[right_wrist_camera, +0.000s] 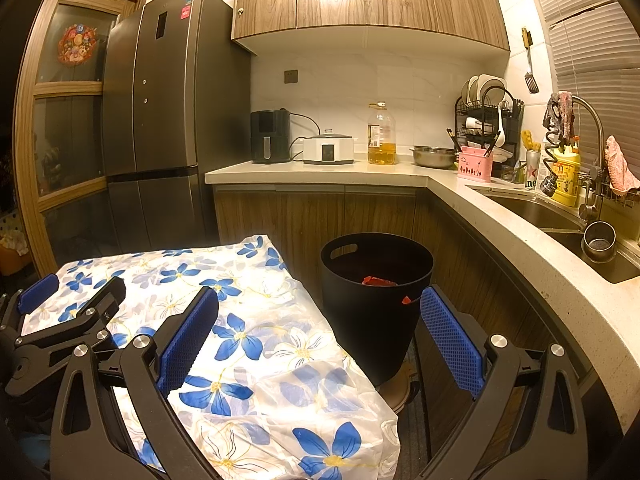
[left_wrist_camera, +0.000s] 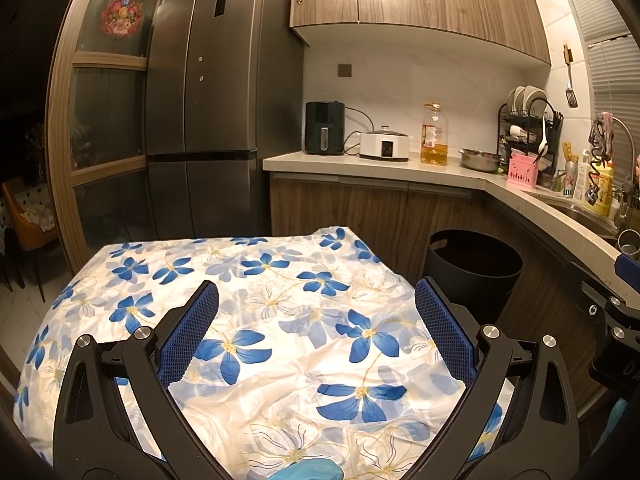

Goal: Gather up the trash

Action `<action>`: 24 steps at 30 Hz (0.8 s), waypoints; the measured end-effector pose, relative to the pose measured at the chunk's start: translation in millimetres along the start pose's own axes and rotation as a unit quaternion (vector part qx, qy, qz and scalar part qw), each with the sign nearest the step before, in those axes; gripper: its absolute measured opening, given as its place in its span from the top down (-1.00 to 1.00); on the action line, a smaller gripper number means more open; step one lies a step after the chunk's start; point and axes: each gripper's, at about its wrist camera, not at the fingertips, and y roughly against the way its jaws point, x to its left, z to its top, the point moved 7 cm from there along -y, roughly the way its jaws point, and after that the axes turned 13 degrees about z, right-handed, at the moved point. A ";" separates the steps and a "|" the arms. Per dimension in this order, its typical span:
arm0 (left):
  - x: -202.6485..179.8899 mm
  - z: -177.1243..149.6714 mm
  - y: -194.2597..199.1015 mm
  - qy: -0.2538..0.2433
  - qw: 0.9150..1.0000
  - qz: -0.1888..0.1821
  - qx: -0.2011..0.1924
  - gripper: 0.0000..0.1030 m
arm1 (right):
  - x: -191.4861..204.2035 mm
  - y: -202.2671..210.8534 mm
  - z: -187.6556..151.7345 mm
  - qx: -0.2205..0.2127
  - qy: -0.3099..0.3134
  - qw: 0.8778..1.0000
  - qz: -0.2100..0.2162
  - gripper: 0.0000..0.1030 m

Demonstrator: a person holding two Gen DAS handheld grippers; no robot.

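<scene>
A black round trash bin (right_wrist_camera: pixel 376 312) stands on the floor to the right of the table, with red wrappers (right_wrist_camera: pixel 378 281) inside it. My right gripper (right_wrist_camera: pixel 320 292) is open, its blue pads spread over the table's right edge and the bin, holding nothing. My left gripper (left_wrist_camera: pixel 316 286) is open above the blue-flowered tablecloth (left_wrist_camera: pixel 280 304), with nothing between its fingers. The bin (left_wrist_camera: pixel 472 268) shows beyond its right finger. Each gripper appears in the other's view: the left gripper (right_wrist_camera: pixel 74 292) and the right gripper (left_wrist_camera: pixel 618 288). A light blue thing (left_wrist_camera: pixel 308 470) peeks in at the bottom edge.
An L-shaped counter (right_wrist_camera: pixel 320 174) carries an air fryer (right_wrist_camera: pixel 270 136), a cooker, an oil bottle (right_wrist_camera: pixel 381 134), a steel bowl and a dish rack. A sink (right_wrist_camera: pixel 560 216) lies at the right. A dark fridge (left_wrist_camera: pixel 220 92) stands behind the table, and wooden cabinets run under the counter.
</scene>
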 end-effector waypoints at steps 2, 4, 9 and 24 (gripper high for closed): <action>-0.2 0.2 -0.2 0.000 1.000 0.001 0.000 -0.88 | -0.9 0.1 0.2 0.000 0.000 1.000 0.000 -0.89; -0.2 0.7 -0.5 0.000 1.000 0.000 0.000 -0.88 | -1.0 0.2 0.2 0.000 0.000 1.000 0.000 -0.89; -0.2 0.4 0.4 0.000 1.000 0.000 -0.001 -0.88 | -1.2 0.3 0.4 0.000 0.000 1.000 0.000 -0.89; 0.1 3.6 1.3 0.001 1.000 0.000 -0.004 -0.88 | -1.8 1.1 -1.1 0.000 -0.001 1.000 0.000 -0.89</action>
